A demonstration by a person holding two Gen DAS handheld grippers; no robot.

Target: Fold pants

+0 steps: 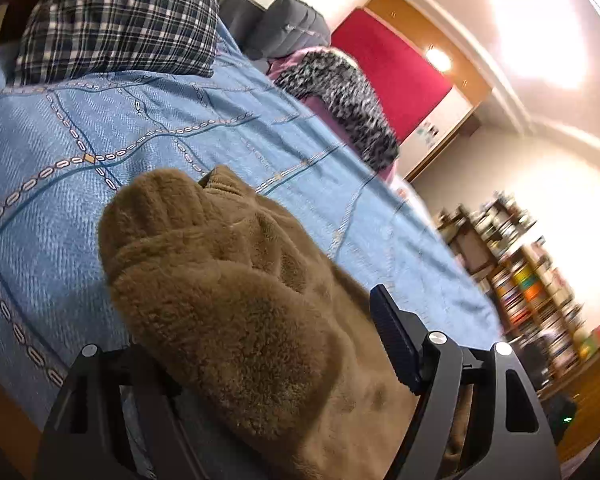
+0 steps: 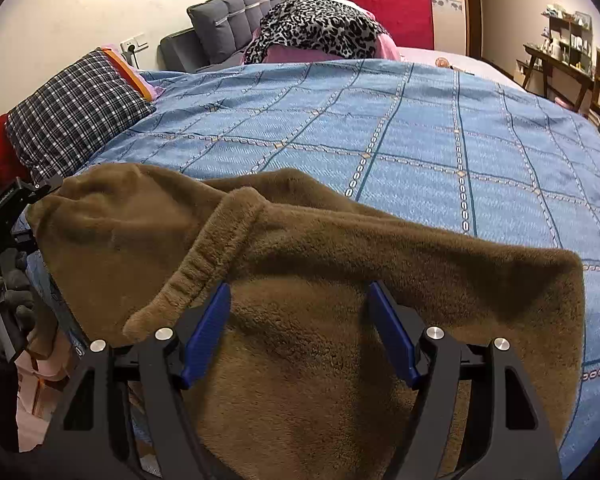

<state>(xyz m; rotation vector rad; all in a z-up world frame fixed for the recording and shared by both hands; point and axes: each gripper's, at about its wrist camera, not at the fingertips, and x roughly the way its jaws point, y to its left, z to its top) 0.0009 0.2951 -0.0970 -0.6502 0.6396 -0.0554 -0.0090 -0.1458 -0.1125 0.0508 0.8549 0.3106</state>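
Brown fleece pants [image 2: 308, 320] lie bunched on the blue bedspread [image 2: 420, 128] near its front edge; they also show in the left wrist view [image 1: 228, 300]. My right gripper [image 2: 300, 328] is open, its blue fingers [image 2: 208, 332] standing apart with the pants' fabric lying between them, the elastic waistband [image 2: 204, 264] folded over by the left finger. My left gripper [image 1: 260, 360] is open; the fabric heaps over its left finger and hides it, and the right finger [image 1: 392, 332] shows. The left gripper's body [image 2: 8, 208] shows at the left edge of the right wrist view.
A plaid pillow [image 2: 72, 116] lies at the bed's far left. A leopard-print cloth [image 2: 320, 28] on a pink heap and grey headboard cushions [image 2: 236, 16] sit at the back. Bookshelves [image 1: 532, 280] stand beyond the bed. The blue bedspread [image 1: 60, 128] stretches beyond the pants.
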